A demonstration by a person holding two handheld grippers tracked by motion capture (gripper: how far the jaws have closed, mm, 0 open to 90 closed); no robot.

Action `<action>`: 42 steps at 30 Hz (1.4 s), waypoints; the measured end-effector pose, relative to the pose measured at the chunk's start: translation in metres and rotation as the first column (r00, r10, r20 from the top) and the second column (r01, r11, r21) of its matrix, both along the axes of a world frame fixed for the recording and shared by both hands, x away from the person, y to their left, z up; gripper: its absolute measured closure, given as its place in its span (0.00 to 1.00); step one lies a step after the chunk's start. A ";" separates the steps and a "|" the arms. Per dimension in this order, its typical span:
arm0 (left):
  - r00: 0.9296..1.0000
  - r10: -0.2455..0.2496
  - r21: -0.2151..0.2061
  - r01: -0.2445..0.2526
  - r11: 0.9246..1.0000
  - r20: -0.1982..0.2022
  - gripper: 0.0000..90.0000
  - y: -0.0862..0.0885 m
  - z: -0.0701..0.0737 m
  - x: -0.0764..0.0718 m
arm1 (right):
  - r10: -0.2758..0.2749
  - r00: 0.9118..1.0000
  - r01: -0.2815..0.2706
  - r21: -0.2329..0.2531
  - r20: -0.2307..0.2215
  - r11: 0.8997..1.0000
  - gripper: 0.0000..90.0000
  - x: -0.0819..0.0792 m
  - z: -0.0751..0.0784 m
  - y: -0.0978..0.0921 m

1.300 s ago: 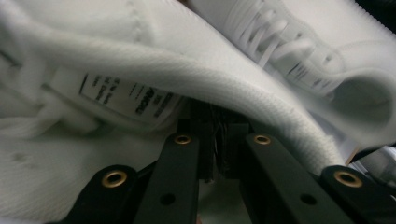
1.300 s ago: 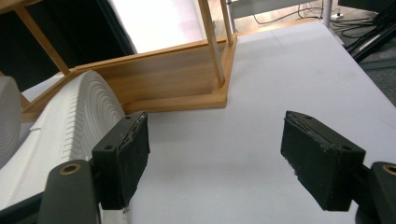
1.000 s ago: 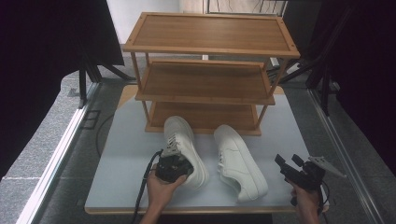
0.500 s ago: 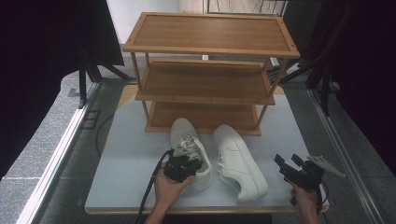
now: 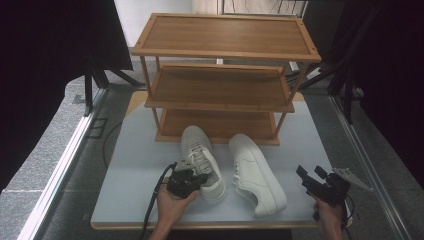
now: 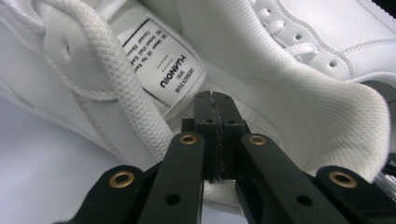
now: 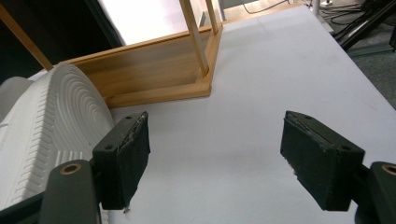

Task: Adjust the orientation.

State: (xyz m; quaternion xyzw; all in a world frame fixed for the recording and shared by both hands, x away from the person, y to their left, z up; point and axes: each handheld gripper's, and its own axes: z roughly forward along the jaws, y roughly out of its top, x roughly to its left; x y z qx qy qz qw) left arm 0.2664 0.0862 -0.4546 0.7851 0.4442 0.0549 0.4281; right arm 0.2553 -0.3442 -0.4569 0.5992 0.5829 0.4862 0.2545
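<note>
Nearest us, our left hand [image 5: 172, 207] holds the left tool [image 5: 192, 179] at the heel end of the left shoe [image 5: 202, 160], on the counter [image 5: 135, 170]. In the left gripper view the left tool [image 6: 214, 105] has its jaws pressed together with no gap between the pads, and they sit at the collar of the left shoe [image 6: 289, 84], just under the tongue label [image 6: 166, 65]; a thin edge of white lining seems to be caught between them, so we read the tool as clenched on the shoe, though the pinch itself is mostly hidden by the jaws. A thick lace [image 6: 116, 70] runs across just beside the jaws. At the near right corner of the counter our right hand [image 5: 330, 220] holds the right tool [image 5: 311, 176], well apart from both shoes. In the right gripper view that tool [image 7: 215, 154] is released, its jaws spread wide over bare counter [image 7: 261, 93] with nothing between the pads. The right shoe [image 5: 256, 172] lies just beside the left one, toe pointing away from us; its ribbed sole [image 7: 51, 126] shows at the left of the right gripper view. Beyond the shoes stands the rack [image 5: 222, 75], three wooden tiers, with the toe of the left shoe close to its bottom tier [image 5: 220, 125]. One corner post [image 7: 198, 42] of the rack rises from the counter in the right gripper view.
</note>
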 end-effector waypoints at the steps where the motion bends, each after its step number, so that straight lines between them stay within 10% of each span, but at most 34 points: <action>1: 1.000 0.002 0.000 -0.002 1.000 0.001 1.00 0.000 0.000 -0.001 | 0.000 1.000 0.000 0.000 0.000 1.000 0.27 0.000 0.000 0.000; 11: 1.000 -0.013 0.034 0.012 0.999 0.015 1.00 -0.014 0.002 0.006 | 0.001 1.000 -0.001 -0.015 -0.014 1.000 0.27 0.001 -0.002 0.003; 32: 0.998 0.031 0.014 -0.030 0.999 -0.052 1.00 0.061 0.004 -0.003 | -0.015 1.000 0.015 0.026 -0.008 1.000 0.27 -0.001 0.001 -0.004; 42: 0.997 -0.032 -0.018 0.031 0.999 -0.064 0.98 0.061 0.006 0.004 | -0.018 1.000 0.018 0.017 -0.013 1.000 0.27 0.003 -0.001 -0.002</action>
